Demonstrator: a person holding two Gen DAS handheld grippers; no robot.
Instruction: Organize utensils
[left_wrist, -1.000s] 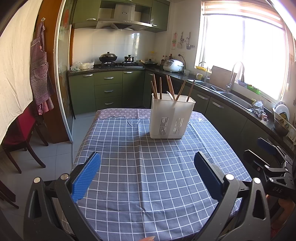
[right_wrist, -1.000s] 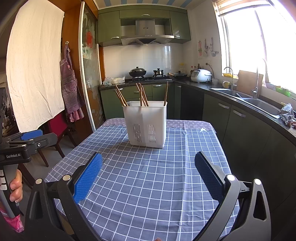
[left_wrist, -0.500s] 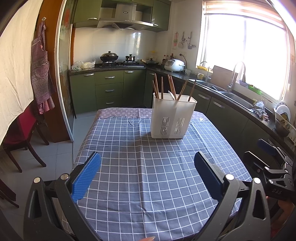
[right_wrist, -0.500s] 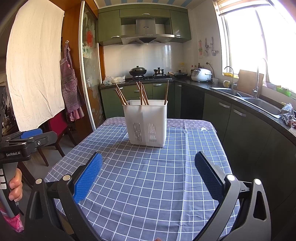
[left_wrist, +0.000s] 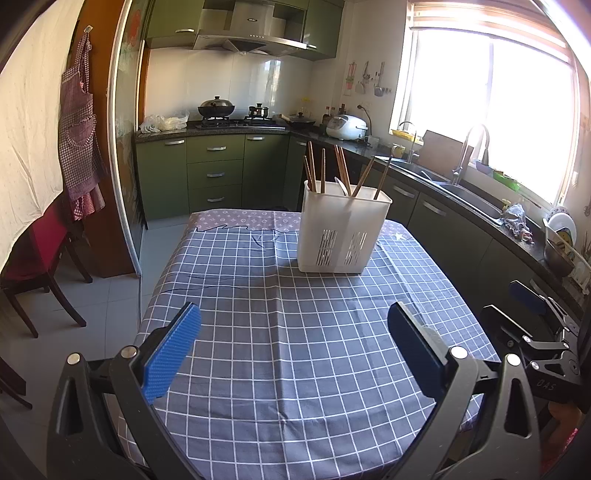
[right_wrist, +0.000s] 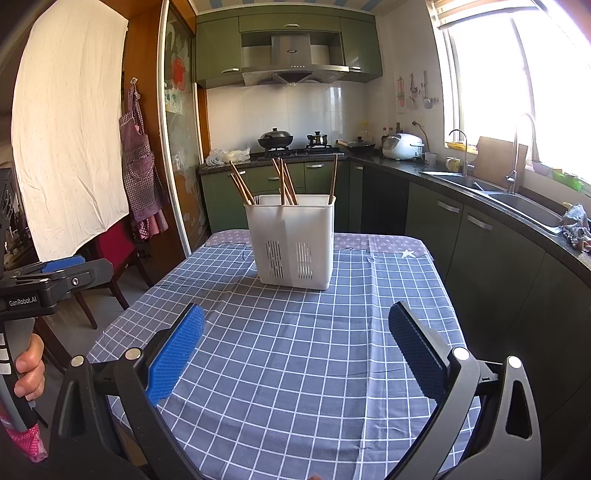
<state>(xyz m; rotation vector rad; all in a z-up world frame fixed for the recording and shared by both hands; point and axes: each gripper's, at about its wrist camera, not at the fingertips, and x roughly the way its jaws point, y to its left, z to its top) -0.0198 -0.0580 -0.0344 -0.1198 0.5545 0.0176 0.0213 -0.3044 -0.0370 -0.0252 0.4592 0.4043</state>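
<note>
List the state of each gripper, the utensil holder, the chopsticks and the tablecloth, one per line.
left gripper: open, empty, above the table.
right gripper: open, empty, above the table.
utensil holder: upright on the tablecloth, untouched.
chopsticks: standing in the holder, leaning different ways.
tablecloth: spread flat over the table, lightly creased.
</note>
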